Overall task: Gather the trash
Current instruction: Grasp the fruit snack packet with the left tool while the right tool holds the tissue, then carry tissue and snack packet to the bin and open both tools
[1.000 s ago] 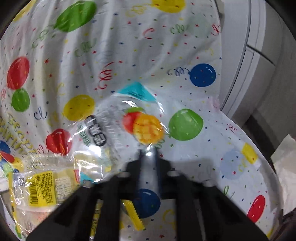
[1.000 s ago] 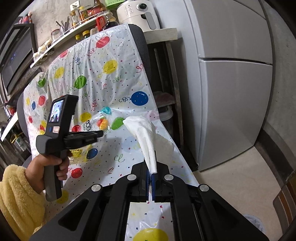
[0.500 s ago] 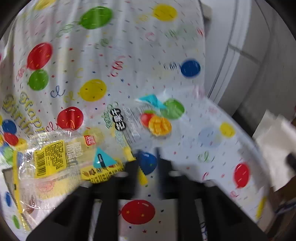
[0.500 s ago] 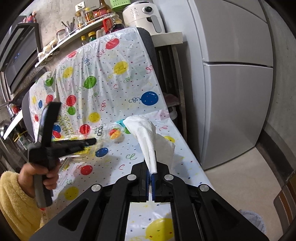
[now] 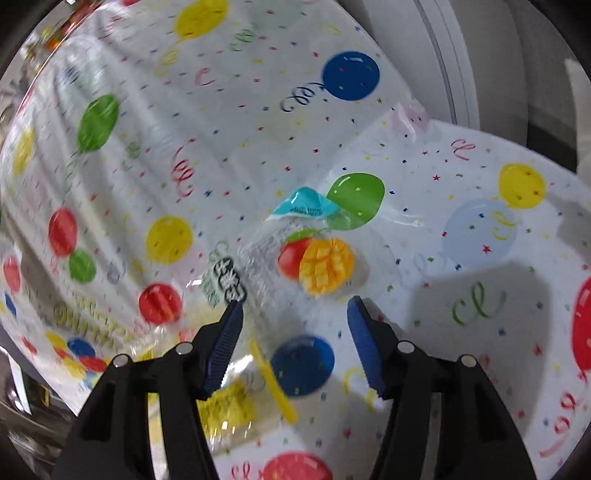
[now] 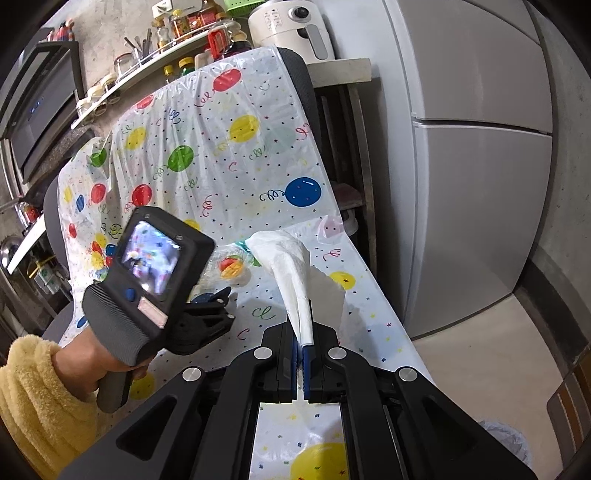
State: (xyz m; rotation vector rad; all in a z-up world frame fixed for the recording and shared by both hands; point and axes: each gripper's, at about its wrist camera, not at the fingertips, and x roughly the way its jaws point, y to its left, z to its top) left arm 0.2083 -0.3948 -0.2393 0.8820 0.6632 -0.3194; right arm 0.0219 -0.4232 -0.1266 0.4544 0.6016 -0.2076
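A clear plastic wrapper with a mango picture (image 5: 317, 262) lies on the balloon-print tablecloth (image 5: 480, 229). My left gripper (image 5: 295, 317) hovers just before it. Its jaws are opening, with the wrapper's near edge between the blue pads (image 5: 229, 332), which do not press on it. A second clear wrapper with yellow print (image 5: 229, 406) lies under the left finger. In the right wrist view my right gripper (image 6: 302, 343) is shut on a white paper napkin (image 6: 291, 266) that stands up from its tips. The left gripper (image 6: 218, 295) shows there too, held by a hand in a yellow fleece sleeve, close to the mango wrapper (image 6: 231, 266).
The tablecloth also drapes a chair back (image 6: 207, 140) behind the table. A grey refrigerator (image 6: 480, 166) stands to the right across a narrow gap. A white air fryer (image 6: 291, 26) and a shelf of jars (image 6: 166, 48) sit behind. Bare floor (image 6: 480, 354) lies beside the table's right edge.
The left gripper was shut at the mango wrapper's edge; it has opened wide, rolled and dropped closer to the wrapper. The right gripper has kept still with the napkin.
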